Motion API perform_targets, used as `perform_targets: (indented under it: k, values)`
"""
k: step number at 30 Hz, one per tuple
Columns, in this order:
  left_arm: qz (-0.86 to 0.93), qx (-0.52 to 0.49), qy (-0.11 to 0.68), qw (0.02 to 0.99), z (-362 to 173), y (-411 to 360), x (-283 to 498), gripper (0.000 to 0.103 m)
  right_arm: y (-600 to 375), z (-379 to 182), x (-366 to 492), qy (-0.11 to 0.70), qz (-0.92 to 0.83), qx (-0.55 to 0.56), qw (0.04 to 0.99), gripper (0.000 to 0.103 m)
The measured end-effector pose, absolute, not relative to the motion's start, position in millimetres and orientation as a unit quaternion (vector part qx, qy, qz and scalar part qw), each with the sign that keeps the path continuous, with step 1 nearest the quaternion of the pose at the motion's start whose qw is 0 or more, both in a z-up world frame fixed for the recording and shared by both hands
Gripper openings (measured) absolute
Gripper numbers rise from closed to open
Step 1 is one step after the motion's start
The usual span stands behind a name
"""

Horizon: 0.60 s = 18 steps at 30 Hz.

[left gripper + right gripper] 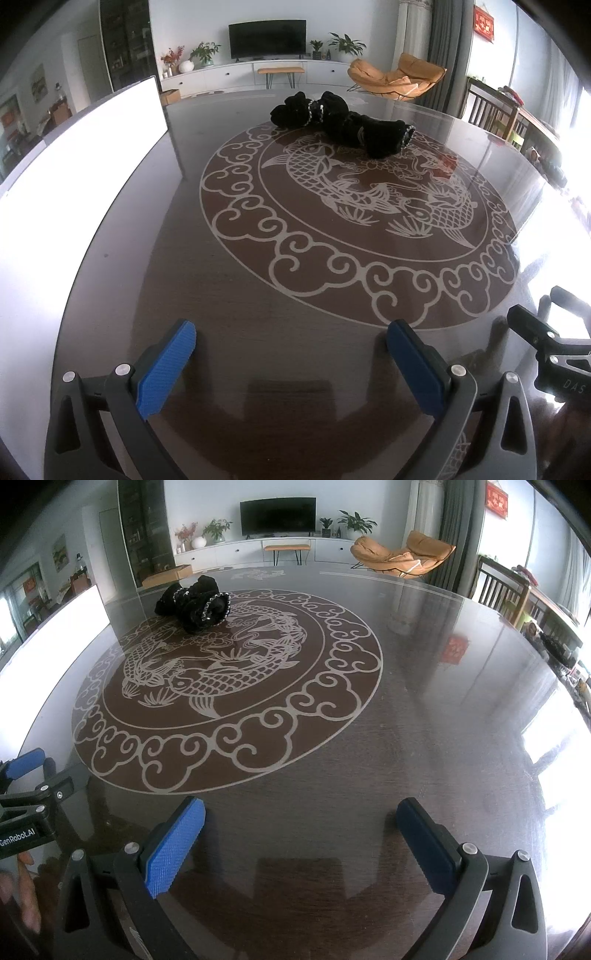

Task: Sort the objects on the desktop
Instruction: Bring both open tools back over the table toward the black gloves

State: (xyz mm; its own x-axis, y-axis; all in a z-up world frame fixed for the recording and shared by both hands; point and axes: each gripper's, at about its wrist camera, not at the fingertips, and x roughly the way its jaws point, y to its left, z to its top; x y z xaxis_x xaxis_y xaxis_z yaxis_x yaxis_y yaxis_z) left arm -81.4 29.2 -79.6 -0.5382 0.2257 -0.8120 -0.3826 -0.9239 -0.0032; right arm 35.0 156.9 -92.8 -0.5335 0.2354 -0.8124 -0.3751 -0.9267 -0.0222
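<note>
1. Left gripper: jaws spread wide, empty, above the near table edge.
2. Right gripper: jaws spread wide, empty, beside the left unit.
3. Black fabric bundle: lies at the far edge of the fish medallion, well apart from both grippers.
4. White panel: stands at the table's left side.

White board cut off at left edge; black bundle's make-up indistinct; wall hanging's characters unreadable.
</note>
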Motion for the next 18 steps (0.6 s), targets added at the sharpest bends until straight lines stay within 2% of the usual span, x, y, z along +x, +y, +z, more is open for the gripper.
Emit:
perform_targets:
  k: [7, 11, 18]
  values:
    - [0.873, -0.448, 0.088, 0.175, -79.9, 29.3, -81.6, 0.103, 156.5, -93.0, 35.1, 0.078, 0.872, -0.450, 0.175, 0.103]
    - [0.858, -0.447, 0.117, 0.224, -80.0, 24.9, -105.4, 0.103, 156.3, -93.1, 35.1, 0.078, 0.872, -0.450, 0.175, 0.103]
    - [0.870, -0.447, 0.095, 0.187, -79.6, -0.2, -133.7, 0.103, 156.0, -93.0, 33.0, 0.077, 0.873, -0.451, 0.170, 0.103]
